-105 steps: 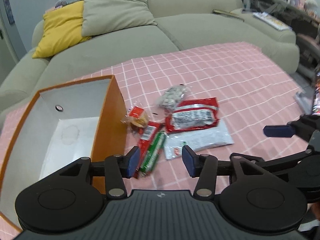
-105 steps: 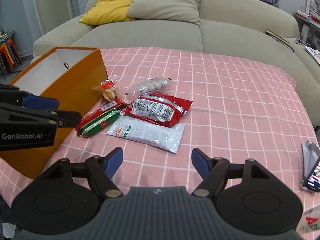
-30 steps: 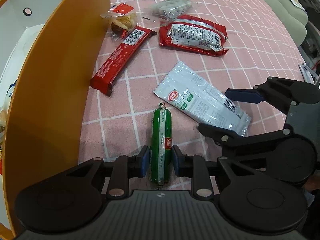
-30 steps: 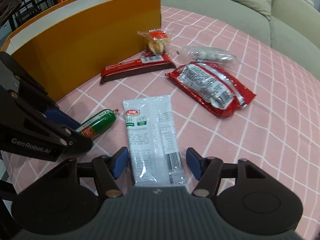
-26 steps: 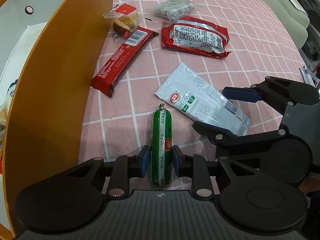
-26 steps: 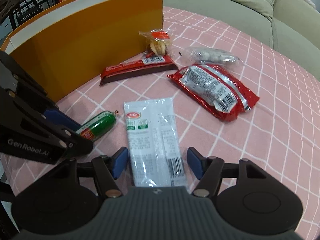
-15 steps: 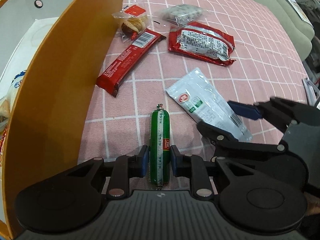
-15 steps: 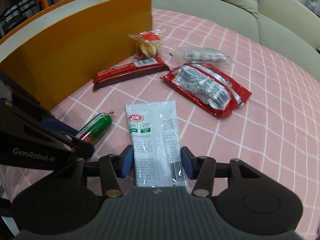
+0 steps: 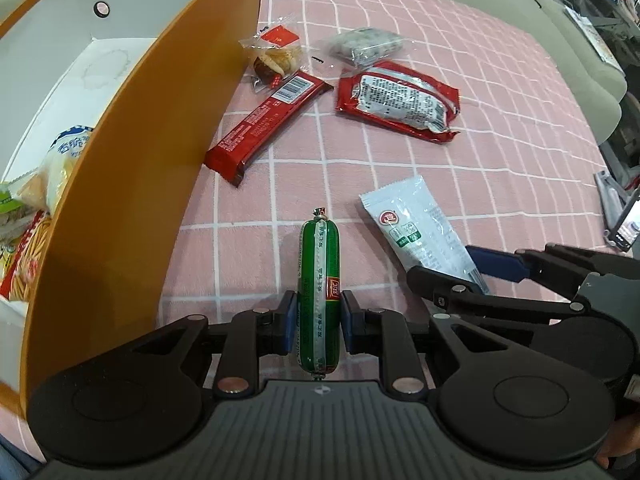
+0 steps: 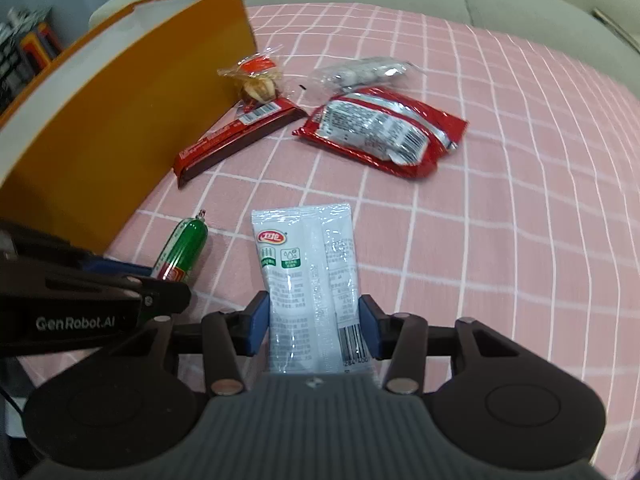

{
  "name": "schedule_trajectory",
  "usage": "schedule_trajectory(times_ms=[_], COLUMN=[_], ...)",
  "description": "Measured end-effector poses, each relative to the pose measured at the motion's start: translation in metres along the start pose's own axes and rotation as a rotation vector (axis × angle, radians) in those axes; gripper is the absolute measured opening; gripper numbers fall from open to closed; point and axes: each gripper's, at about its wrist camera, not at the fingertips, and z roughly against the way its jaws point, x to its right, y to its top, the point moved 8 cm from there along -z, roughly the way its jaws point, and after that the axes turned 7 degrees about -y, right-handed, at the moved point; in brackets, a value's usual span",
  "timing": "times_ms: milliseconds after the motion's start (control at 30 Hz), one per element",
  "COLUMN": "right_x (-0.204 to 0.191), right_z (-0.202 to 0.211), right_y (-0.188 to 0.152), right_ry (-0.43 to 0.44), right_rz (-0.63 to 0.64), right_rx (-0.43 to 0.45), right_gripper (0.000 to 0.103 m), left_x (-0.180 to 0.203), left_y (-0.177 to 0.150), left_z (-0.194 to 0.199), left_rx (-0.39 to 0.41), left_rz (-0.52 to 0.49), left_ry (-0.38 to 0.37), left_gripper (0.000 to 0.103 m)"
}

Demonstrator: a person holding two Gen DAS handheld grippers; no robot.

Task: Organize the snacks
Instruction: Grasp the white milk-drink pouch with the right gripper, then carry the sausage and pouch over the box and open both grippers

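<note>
My left gripper (image 9: 318, 324) is shut on a green sausage stick (image 9: 319, 280), which also shows in the right wrist view (image 10: 182, 250). My right gripper (image 10: 314, 326) is shut on a white snack pouch (image 10: 310, 280), seen from the left wrist too (image 9: 420, 228). On the pink checked cloth lie a long red bar (image 9: 268, 124), a red foil packet (image 9: 398, 100), a clear bag of small candies (image 9: 366, 46) and a wrapped pastry (image 9: 276, 58). An orange box (image 9: 120, 184) stands at the left with several snacks inside (image 9: 36, 200).
A grey sofa (image 10: 500, 4) runs behind the table. A phone (image 9: 626, 226) lies at the table's right edge. The box wall stands close to the left of my left gripper.
Both grippers closed on their items and lifted them a little: the left on the green sausage, the right on the white pouch. Both views have pulled back slightly.
</note>
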Motion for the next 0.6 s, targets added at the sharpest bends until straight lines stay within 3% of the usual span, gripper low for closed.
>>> schedule_trajectory(times_ms=[233,600], right_x=[0.010,-0.009], right_z=[0.023,0.086], right_y=[-0.007,0.003], right_ry=[0.075,0.102], right_rz=[-0.184,-0.177], right_rx=[-0.008,0.100], right_gripper=[0.045,0.044], left_x=[0.006,0.010], left_y=[0.001,0.006], left_z=[0.026,0.088], left_rx=[0.062,0.201], left_rz=[0.004,-0.001], left_ry=[-0.029,-0.053], left_gripper=[0.024,0.024])
